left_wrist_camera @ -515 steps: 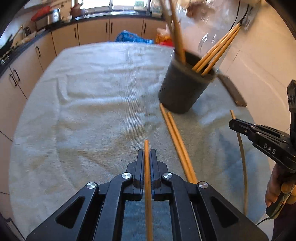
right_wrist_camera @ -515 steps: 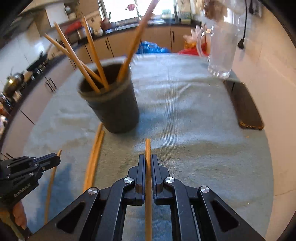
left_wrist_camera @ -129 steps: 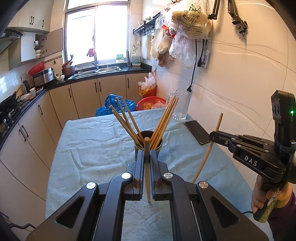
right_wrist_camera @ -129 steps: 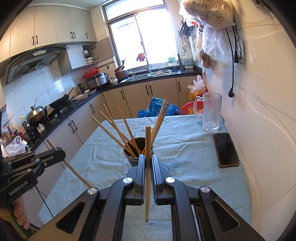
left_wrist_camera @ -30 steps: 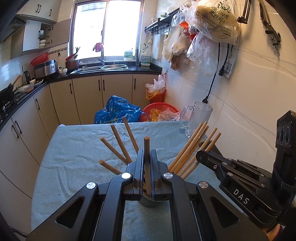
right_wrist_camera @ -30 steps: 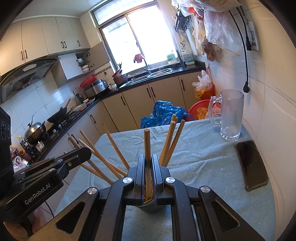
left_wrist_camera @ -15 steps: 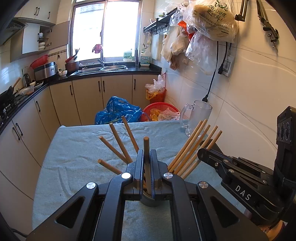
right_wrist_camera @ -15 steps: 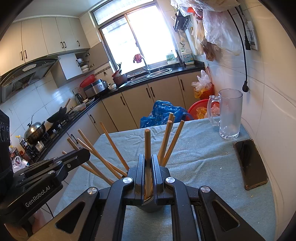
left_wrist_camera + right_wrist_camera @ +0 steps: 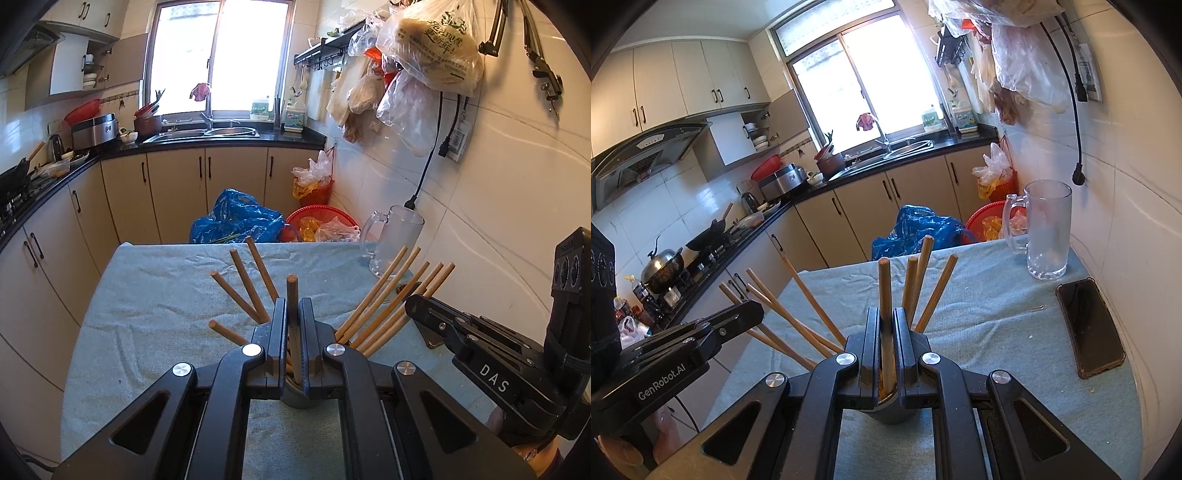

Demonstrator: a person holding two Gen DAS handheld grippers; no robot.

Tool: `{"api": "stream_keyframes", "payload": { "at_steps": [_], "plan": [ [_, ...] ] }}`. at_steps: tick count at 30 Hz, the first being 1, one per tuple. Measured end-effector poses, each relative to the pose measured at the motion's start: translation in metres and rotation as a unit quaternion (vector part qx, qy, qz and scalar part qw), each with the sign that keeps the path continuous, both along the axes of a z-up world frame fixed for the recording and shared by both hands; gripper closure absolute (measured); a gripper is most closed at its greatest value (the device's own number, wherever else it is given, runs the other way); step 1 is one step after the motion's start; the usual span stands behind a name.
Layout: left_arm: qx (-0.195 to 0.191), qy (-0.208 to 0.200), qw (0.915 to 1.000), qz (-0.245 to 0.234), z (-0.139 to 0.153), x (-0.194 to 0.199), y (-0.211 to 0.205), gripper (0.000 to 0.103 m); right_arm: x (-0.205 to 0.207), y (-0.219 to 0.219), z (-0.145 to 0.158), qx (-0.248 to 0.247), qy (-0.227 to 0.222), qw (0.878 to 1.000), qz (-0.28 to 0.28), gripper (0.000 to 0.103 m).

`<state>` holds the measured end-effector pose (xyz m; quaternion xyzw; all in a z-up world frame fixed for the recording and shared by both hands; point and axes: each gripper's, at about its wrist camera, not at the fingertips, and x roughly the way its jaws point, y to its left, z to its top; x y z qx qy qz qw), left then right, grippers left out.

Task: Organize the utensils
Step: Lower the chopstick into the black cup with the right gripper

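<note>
Left gripper (image 9: 294, 332) clamped on upright chopstick (image 9: 292, 295); right gripper (image 9: 886, 332) likewise on its own chopstick (image 9: 884, 288). Dark holder (image 9: 890, 410) directly below both (rim mostly hidden).

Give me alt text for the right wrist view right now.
The right gripper is shut on an upright chopstick directly above the dark holder, where other chopsticks fan out. The left gripper enters from the left; a glass mug and phone sit right.

Surface: table under a wrinkled pale blue-green cloth (image 9: 979, 317)
On it: dark utensil cup (image 9: 892, 408), glass mug (image 9: 1047, 229), black phone (image 9: 1089, 326)
</note>
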<state>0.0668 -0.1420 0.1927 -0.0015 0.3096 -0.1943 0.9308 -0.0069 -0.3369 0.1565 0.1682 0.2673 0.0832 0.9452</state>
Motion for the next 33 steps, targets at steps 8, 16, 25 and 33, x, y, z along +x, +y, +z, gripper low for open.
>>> {"api": "stream_keyframes", "payload": {
  "at_steps": [8, 16, 25, 33],
  "plan": [
    [-0.018, -0.006, 0.9998, 0.001, 0.007, -0.006, 0.007, 0.098, -0.005, -0.005, 0.004, 0.011, -0.011, 1.0, -0.009, 0.095],
    [-0.016, -0.005, 0.9999, 0.003, 0.005, -0.007, 0.01, 0.098, -0.006, -0.002, 0.005, 0.009, -0.016, 1.0, -0.012, 0.095],
    [-0.007, 0.006, 1.0, 0.002, -0.004, 0.0, -0.001, 0.098, 0.003, -0.004, -0.002, 0.009, -0.004, 1.0, -0.009, 0.095],
    [0.002, 0.001, 1.0, -0.003, -0.003, 0.008, -0.012, 0.098, 0.015, -0.003, -0.003, 0.005, 0.003, 1.0, -0.007, 0.095]
  ]
}}
